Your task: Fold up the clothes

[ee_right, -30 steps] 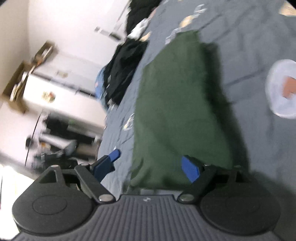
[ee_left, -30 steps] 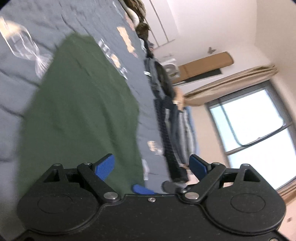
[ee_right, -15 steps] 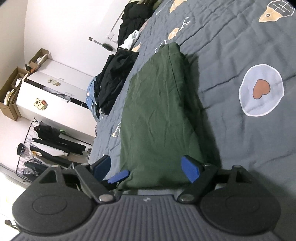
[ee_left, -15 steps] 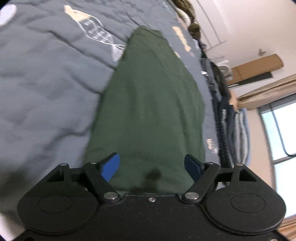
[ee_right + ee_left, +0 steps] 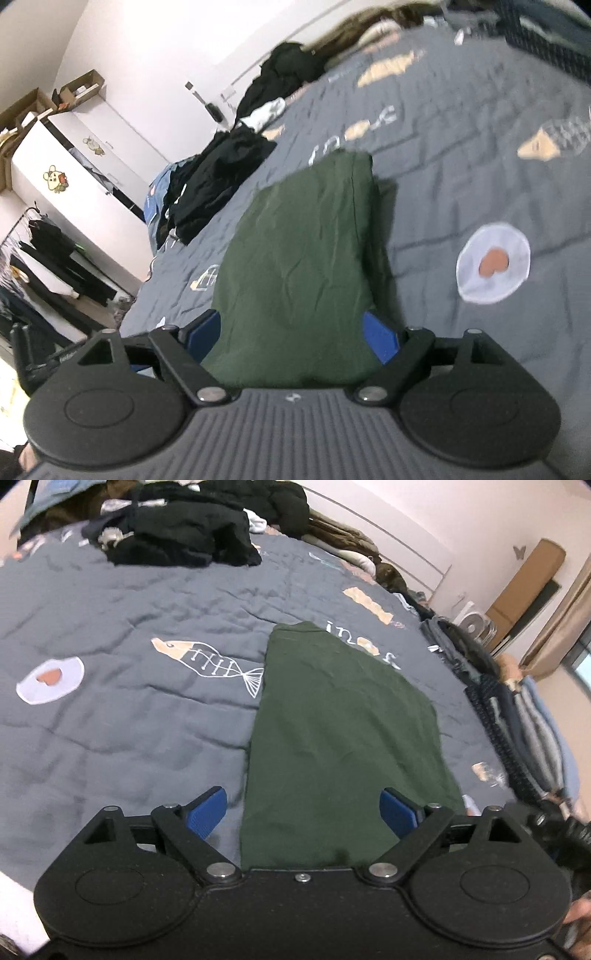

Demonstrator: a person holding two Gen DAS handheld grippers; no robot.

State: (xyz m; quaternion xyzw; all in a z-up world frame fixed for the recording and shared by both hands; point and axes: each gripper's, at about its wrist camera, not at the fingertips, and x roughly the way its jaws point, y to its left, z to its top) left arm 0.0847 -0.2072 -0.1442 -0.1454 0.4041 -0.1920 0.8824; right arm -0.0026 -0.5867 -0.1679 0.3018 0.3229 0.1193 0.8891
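While both tongs [image 5: 303, 810] [image 5: 301, 334] gape empty, black clothes [image 5: 181, 535] (heaped) lie beyond the green garment [image 5: 332, 738].

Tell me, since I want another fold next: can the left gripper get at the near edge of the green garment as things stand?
Probably yes. The left gripper is open, its blue pads either side of the green garment, which lies flat on the grey quilt with nothing on it.

Open quilt [image 5: 122, 716] left of the green garment [image 5: 332, 746], free for passing. Blocked at the far edge by a black clothes heap [image 5: 184, 535], on the right by stacked clothes [image 5: 517, 716].
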